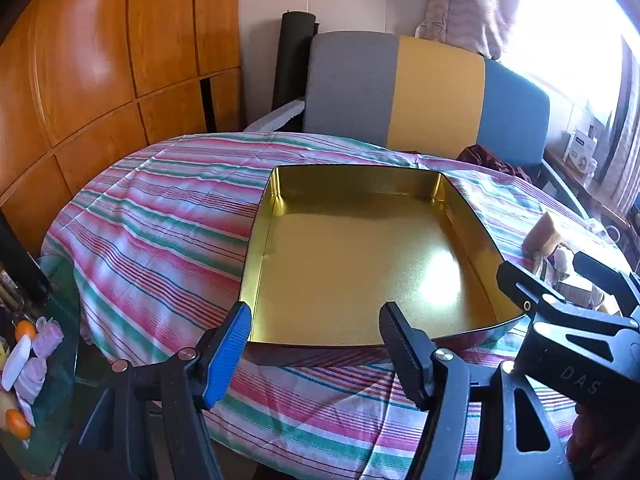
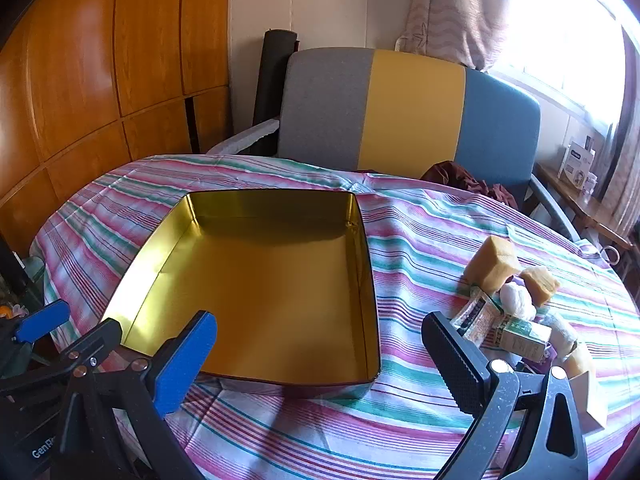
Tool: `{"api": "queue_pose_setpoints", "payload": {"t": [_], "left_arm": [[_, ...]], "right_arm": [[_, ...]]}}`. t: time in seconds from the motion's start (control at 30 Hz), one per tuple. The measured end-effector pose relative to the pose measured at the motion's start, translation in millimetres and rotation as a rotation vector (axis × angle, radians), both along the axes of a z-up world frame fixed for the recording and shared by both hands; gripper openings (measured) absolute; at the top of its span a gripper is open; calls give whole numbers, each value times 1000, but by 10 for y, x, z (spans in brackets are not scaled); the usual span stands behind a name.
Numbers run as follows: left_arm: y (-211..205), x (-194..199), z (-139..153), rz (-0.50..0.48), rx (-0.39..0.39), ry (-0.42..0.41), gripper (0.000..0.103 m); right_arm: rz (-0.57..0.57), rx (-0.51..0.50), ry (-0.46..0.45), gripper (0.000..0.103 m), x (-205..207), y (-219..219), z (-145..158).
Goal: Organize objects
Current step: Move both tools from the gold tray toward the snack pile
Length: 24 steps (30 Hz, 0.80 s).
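Note:
An empty gold tin box sits on the striped tablecloth; it also shows in the right wrist view. A cluster of small items lies to its right: a tan sponge block, a smaller tan block, a white wrapped ball, a green packet and a clear packet. My left gripper is open and empty at the box's near edge. My right gripper is open and empty, near the box's front right corner, left of the cluster.
A grey, yellow and blue chair stands behind the table. Wooden cabinets fill the left. A glass side table at lower left holds oranges and pink rolls. A dark red cloth lies on the chair seat.

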State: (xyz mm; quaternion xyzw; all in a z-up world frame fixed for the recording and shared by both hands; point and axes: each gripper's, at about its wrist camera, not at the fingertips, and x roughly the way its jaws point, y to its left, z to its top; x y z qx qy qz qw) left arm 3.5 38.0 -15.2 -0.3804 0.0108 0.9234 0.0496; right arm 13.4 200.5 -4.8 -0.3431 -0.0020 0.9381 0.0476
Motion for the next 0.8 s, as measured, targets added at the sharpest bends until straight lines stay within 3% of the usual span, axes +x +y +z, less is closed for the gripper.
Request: {"api": "queue_pose_setpoints", "payload": {"t": [0.43,0.5,0.63,0.8], "left_arm": [[217,-24,37,-117,10,18,67],[282,-39,43,-180,44,-16,67],[383,-101,40,-287,195,-110,68],[634,-40,19,-368,190,-131,68]], "right_arm": [[-29,-19,0,103,1,181,-23],[-34,-27,-5,103,1,221,-27],[-52,-25,1,103,34,333,-11],[-103,-40,8,103,92,579,27]]}}
